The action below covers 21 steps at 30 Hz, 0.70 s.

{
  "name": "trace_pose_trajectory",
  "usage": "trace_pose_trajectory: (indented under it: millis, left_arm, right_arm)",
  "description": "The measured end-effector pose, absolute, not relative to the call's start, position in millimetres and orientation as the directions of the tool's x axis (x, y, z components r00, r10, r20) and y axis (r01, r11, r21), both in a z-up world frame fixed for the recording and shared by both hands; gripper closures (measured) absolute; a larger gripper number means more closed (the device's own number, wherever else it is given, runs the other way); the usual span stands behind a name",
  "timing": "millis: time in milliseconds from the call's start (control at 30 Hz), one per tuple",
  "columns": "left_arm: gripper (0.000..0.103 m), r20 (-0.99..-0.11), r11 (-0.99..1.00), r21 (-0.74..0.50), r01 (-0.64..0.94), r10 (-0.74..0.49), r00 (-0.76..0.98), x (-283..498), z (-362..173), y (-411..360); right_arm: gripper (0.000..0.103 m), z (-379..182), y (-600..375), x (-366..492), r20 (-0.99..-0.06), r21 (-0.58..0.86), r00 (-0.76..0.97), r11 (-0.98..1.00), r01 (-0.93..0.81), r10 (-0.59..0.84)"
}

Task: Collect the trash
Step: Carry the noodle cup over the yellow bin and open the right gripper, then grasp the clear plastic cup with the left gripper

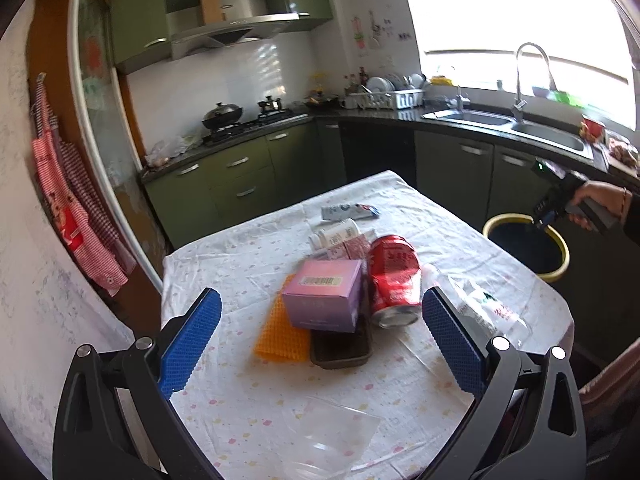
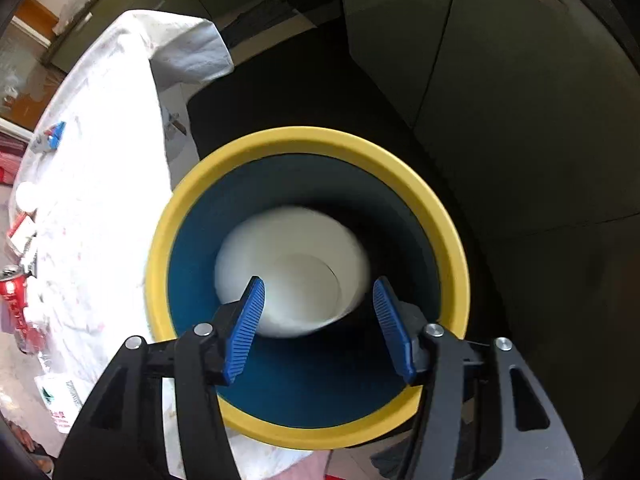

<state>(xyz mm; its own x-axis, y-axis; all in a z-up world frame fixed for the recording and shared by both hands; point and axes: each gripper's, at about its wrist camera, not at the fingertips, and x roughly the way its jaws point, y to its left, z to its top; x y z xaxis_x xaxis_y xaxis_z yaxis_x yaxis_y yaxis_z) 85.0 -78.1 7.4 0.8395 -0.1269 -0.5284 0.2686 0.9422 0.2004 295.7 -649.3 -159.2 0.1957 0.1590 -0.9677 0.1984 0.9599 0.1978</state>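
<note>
Looking through the left wrist camera, I saw my left gripper [image 1: 322,316] with its blue pads wide apart and nothing between them, above the table with the white flowered cloth [image 1: 224,264]. The trash lay just ahead: a crushed red soda can [image 1: 394,280] on its side, touching a pink and purple cardboard box [image 1: 322,294], which sat partly on an orange mesh sheet [image 1: 280,330] and a dark brown tray [image 1: 340,348]. A clear plastic bottle [image 1: 476,304] lay beside the can. For a good next pick I judged that I should take one thing only, and centre the pads on it before closing.

Through the right wrist camera, my right gripper [image 2: 318,312] pointed down into the round bin with the yellow rim and blue inside [image 2: 308,140]. Its pads stood apart and held nothing. A white paper cup [image 2: 292,256], blurred, was inside the bin, free of the pads. I judged the drop was well centred; lifting straight up would avoid the rim.
</note>
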Motion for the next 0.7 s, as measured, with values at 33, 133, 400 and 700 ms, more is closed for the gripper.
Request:
trace_pose_trajectory:
  millis: [33,133,400,700]
  left_arm:
    - [0.004,-0.538,0.936,0.204,0.288,-0.139,0.831,84.6,4.7,-79.7]
    - [0.004,-0.572,0.917,0.185,0.354,-0.192,0.797,82.9,-3.3,-81.1]
    - [0.004,-0.737,0.839,0.148,0.524,-0.26,0.624,75.1,-49.0,-79.9]
    - [0.004,-0.839,0.851,0.057,0.522,-0.242,0.487,99.2,-99.7,-57.6]
  right_arm:
    - [0.048,-155.6,-646.4,291.9,-0.965,0.2,0.209,0.961,0.191,0.159]
    - [0.048,-141.5,-636.2,269.2,-0.945,0.242,0.264,0.956,0.165,0.194]
    - [0.045,-114.4,-607.3,208.2,-0.897,0.318,0.353,0.943,0.095,0.267]
    - [0.044,-113.7,-580.5,201.1,-0.896,0.318,0.339,0.947,0.037,0.288]
